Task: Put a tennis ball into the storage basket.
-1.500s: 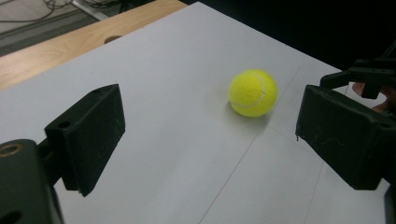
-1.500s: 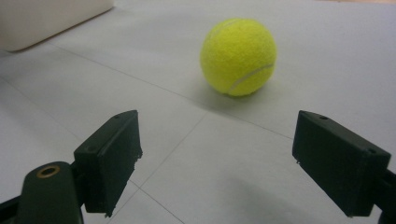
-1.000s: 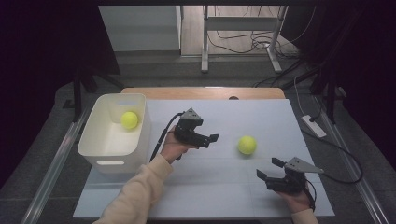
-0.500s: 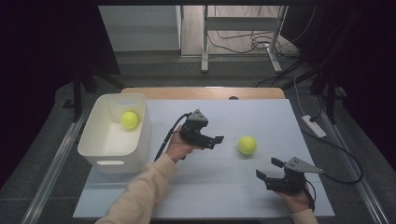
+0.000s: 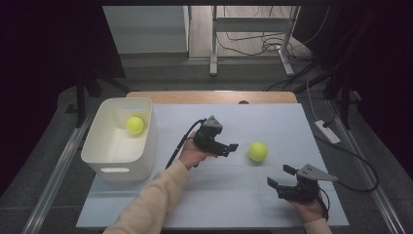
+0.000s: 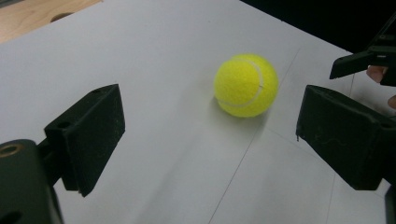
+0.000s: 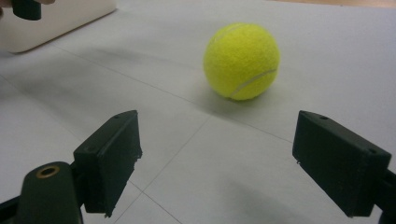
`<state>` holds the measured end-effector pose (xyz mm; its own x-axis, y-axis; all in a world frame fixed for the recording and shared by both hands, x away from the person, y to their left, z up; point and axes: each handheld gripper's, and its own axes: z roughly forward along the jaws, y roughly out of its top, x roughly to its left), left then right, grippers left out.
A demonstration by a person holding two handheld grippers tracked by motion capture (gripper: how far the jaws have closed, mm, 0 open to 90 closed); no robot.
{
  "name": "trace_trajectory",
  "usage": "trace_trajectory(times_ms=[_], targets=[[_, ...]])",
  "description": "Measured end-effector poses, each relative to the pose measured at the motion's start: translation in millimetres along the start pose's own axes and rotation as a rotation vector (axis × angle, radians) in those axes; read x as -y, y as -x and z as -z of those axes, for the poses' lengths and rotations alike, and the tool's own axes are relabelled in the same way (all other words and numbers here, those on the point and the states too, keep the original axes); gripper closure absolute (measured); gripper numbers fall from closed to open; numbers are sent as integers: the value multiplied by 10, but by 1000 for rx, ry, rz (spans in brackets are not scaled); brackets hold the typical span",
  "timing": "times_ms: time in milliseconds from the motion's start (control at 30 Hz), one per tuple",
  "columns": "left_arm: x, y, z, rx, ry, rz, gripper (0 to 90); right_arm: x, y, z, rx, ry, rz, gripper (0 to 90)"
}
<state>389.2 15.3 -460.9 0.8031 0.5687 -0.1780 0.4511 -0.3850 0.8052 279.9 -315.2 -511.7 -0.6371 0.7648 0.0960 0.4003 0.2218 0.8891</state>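
My left gripper [image 5: 233,147] hovers with jaws wide, nothing between them, just beside the tennis ball [image 5: 257,151] on the pale grey table [image 5: 234,204]. My right gripper [image 5: 278,176] rests nearer me, also wide. A white bin [image 5: 146,141] holds a second ball [image 5: 135,125]. Dark room, cables on the floor [image 5: 243,48].

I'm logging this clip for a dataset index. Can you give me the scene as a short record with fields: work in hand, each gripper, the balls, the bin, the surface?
work in hand: left gripper reaching toward the loose tennis ball
left gripper: open, nothing between its jaws, ball just ahead of it
right gripper: open, holds nothing, low near the table's front right, pointed at the same ball
second tennis ball: lies inside the white bin
white bin: at the table's left, upright
surface: pale sheet over a wooden table
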Motion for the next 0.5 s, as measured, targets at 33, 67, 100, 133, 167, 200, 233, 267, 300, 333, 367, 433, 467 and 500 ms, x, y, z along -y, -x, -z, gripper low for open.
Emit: trace_trajectory(times_ms=[33,67,100,133,167,200,233,267,300,333,367,433,467,500], targets=[[-5,3,-12,2,1,1,84,0,0,0,0,0,0,154],[-5,3,-12,2,1,1,85,0,0,0,0,0,0,154],[-10,5,-21,2,1,1,85,-1,-1,-1,0,0,1,154],[-16,7,-30,2,0,-1,85,-1,-2,-1,0,-1,2,154],[-16,7,-30,2,0,-1,85,-1,-2,-1,0,-1,2,154],[-22,9,-40,2,0,-2,85,-1,-2,-1,0,0,1,154],[-25,11,-46,2,-1,-3,86,-2,-3,-1,-1,1,1,154],[-30,14,-58,4,-4,-6,86,-2,-3,0,0,0,1,154],[-34,19,-69,4,-4,-6,86,-3,-4,0,-1,1,1,154],[-40,25,-84,4,-7,-8,86,-3,-5,0,-1,1,3,154],[-47,31,-98,4,-9,-6,87,-3,-6,-1,-2,2,4,154],[-57,38,-120,5,-11,-9,88,-4,-5,-3,-3,1,6,154],[-64,44,-137,7,-11,-8,88,-4,-5,-3,-2,2,5,154],[-64,44,-137,7,-11,-8,88,-4,-5,-3,-2,2,5,154]])
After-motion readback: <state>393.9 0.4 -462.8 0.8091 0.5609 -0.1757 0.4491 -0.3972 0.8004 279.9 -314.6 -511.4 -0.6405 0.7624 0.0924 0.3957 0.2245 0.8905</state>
